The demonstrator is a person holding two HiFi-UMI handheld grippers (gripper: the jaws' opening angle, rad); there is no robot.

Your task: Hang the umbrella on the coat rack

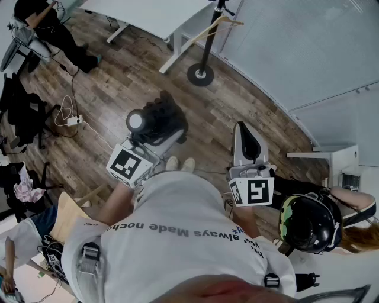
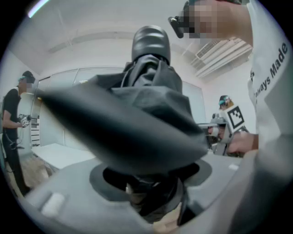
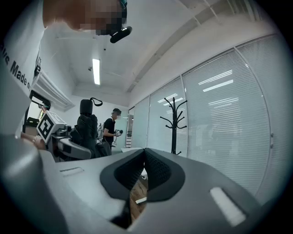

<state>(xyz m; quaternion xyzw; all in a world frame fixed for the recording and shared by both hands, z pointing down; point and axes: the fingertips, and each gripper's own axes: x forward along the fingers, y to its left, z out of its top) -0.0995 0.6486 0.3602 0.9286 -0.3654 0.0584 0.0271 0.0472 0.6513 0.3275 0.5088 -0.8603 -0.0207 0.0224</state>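
A folded black umbrella point(image 1: 157, 121) stands upright between the jaws of my left gripper point(image 1: 149, 137), which is shut on it. In the left gripper view the umbrella point(image 2: 146, 105) fills the middle, its rounded handle end on top, and the left gripper point(image 2: 151, 185) clamps its lower part. My right gripper point(image 1: 241, 133) is held level at the right, shut with nothing in it; its pads point(image 3: 155, 169) meet at the tips. The black coat rack point(image 1: 205, 44) stands ahead by the glass wall, a wooden hanger on it. It also shows in the right gripper view, coat rack point(image 3: 174, 123).
A white desk point(image 1: 148, 15) stands left of the rack. A person point(image 1: 53, 29) is at the far left, another with a helmet point(image 1: 311, 222) close on my right. Cables and a power strip point(image 1: 72, 121) lie on the wooden floor. A white cabinet point(image 1: 340, 160) is at the right.
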